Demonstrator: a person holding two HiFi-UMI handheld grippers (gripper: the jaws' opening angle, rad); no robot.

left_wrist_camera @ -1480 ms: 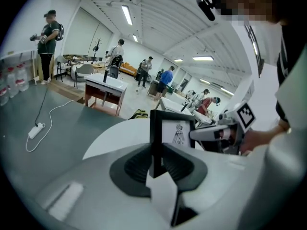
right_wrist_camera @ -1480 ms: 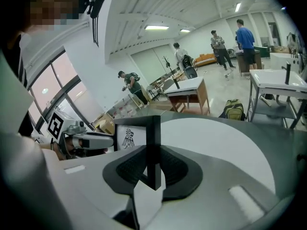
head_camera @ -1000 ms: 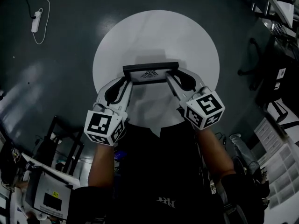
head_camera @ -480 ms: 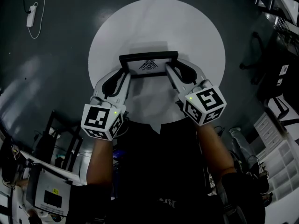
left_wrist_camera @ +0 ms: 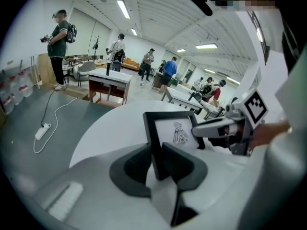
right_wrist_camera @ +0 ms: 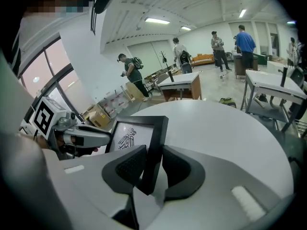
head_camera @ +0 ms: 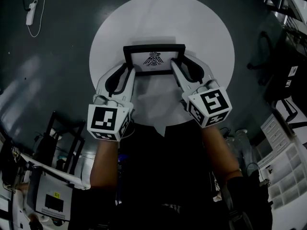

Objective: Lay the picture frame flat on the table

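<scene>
Fingers of left gripper are clamped on the frame's left side bar, pads tight on both faces. Right gripper has the right side bar between its jaws, which are opening, though the pads still look to be touching it. Frame is over the middle of the round white table, spanning the two grippers, printed face toward the person and leaned well back; its lower edge is hidden behind the jaws, so can't tell whether it's fully down on the tabletop.
</scene>
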